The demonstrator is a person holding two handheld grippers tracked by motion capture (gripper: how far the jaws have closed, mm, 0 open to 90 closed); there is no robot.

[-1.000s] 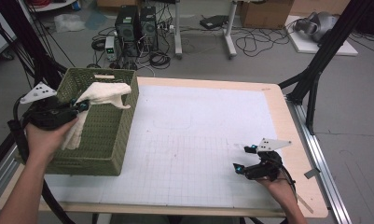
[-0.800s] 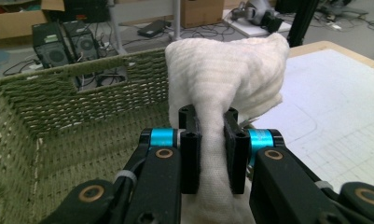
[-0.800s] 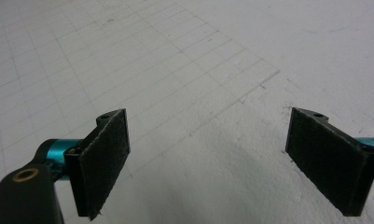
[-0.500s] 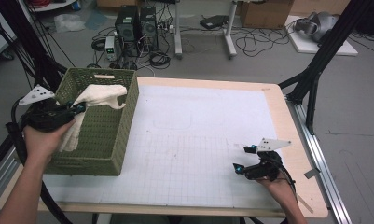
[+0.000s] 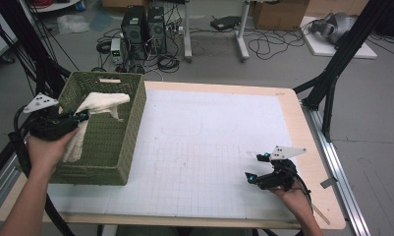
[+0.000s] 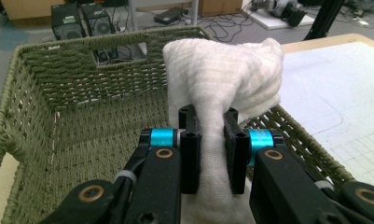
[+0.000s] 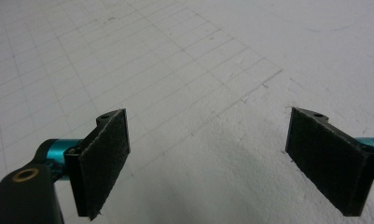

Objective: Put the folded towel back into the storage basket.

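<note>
A white towel (image 5: 100,104) hangs over the green woven basket (image 5: 117,152) at the table's left, part of it draped down inside. My left gripper (image 5: 81,116) is shut on the towel (image 6: 222,88), pinching a fold between its black pads (image 6: 190,149) above the basket's (image 6: 63,88) inside. My right gripper (image 5: 253,168) rests low on the white gridded mat near the front right, its pads (image 7: 103,161) spread wide with nothing between them.
The white gridded mat (image 5: 209,142) covers most of the wooden table. Beyond the far edge stand computer towers (image 5: 145,24), cables and table legs on the floor. A black frame post (image 5: 332,73) rises at the right.
My left gripper has drawn slightly left and toward the person with the towel, pulling more cloth into the basket. The right gripper has stayed where it was.
</note>
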